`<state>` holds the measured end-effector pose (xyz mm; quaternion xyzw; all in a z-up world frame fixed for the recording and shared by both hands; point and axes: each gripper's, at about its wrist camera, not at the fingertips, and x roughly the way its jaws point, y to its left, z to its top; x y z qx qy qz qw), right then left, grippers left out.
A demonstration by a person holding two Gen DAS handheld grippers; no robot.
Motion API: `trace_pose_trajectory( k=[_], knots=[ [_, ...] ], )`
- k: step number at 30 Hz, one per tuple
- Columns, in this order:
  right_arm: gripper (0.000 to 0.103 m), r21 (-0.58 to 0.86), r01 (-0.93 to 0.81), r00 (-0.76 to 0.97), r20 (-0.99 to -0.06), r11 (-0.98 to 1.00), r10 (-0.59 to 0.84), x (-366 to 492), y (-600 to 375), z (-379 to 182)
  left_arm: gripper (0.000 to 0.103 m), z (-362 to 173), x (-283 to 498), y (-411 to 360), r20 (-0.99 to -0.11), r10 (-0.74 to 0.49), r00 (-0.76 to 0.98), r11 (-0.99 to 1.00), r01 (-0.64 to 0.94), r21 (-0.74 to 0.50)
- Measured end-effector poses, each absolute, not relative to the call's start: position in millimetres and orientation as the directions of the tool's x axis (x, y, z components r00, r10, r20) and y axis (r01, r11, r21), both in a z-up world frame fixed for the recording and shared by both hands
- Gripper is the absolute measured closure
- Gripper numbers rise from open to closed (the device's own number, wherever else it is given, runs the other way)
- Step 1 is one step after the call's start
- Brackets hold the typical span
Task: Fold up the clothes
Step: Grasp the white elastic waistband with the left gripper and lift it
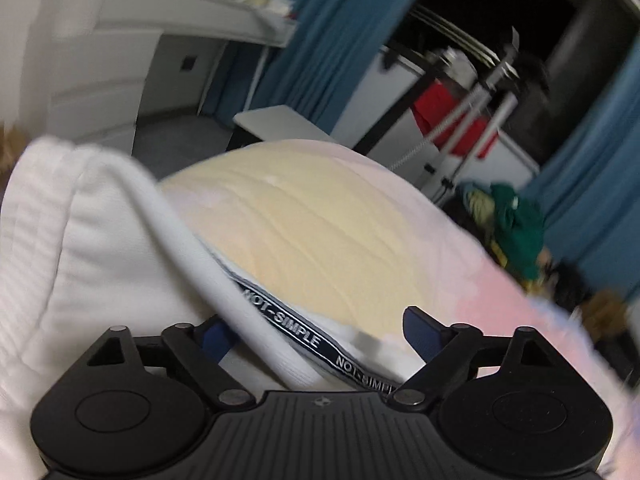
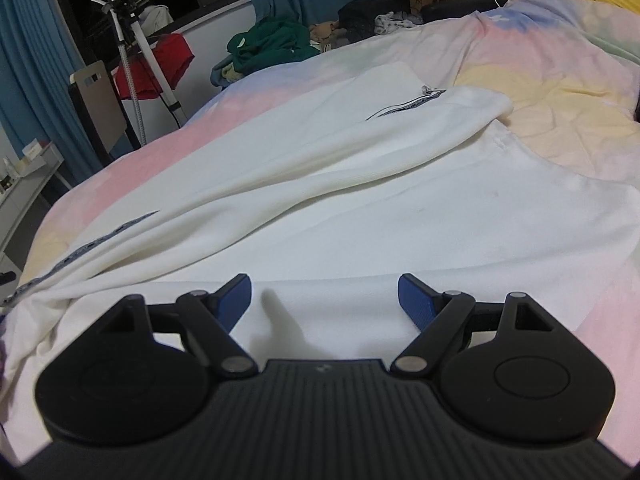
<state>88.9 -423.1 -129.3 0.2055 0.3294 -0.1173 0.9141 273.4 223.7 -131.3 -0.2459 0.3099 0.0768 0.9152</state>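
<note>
From the left wrist, the left claw [image 1: 316,330] stands wide open with a raised fold of the white garment [image 1: 92,248] running between its blue pads. The dark lettered trim [image 1: 288,326] crosses the gap on a slant, from upper left toward lower right. The picture is blurred, and I cannot tell whether either pad touches the cloth. Beyond it the pastel bed cover [image 1: 320,224] lies bare.

From the right wrist, the right claw [image 2: 324,302] is open too, with nothing between the pads, poised just above the garment's near edge. The white garment [image 2: 360,208] lies spread on the bed [image 2: 560,128], its long axis running from the near left, where the trim trails off, up to the far right. A thick diagonal fold crosses it ahead. To my eye the left claw is better placed to take the cloth; the right would only need to drop straight down.
</note>
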Motion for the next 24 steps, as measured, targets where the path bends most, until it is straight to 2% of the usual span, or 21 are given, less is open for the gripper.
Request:
trace_pose_trajectory(
  k=[8,17,21,24],
  knots=[
    [0.021,0.311,0.351,0.770,-0.633,0.883,-0.084,80,-424,-123,0.011,-108,225,194,-0.640,-0.017,0.768,0.920,-0.238,-0.310],
    [0.021,0.332,0.343,0.788,-0.610,0.879,-0.077,66,-426,-112,0.008,-77,115,199,-0.647,-0.076,0.759,0.875,-0.260,-0.409],
    [0.021,0.369,0.333,0.803,-0.594,0.868,-0.056,56,-430,-107,0.008,-73,87,202,-0.676,-0.004,0.737,0.876,-0.323,-0.357],
    [0.021,0.389,0.325,0.812,-0.581,0.862,-0.044,48,-434,-104,0.008,-64,69,210,-0.666,0.017,0.746,0.830,-0.382,-0.407]
  ],
)
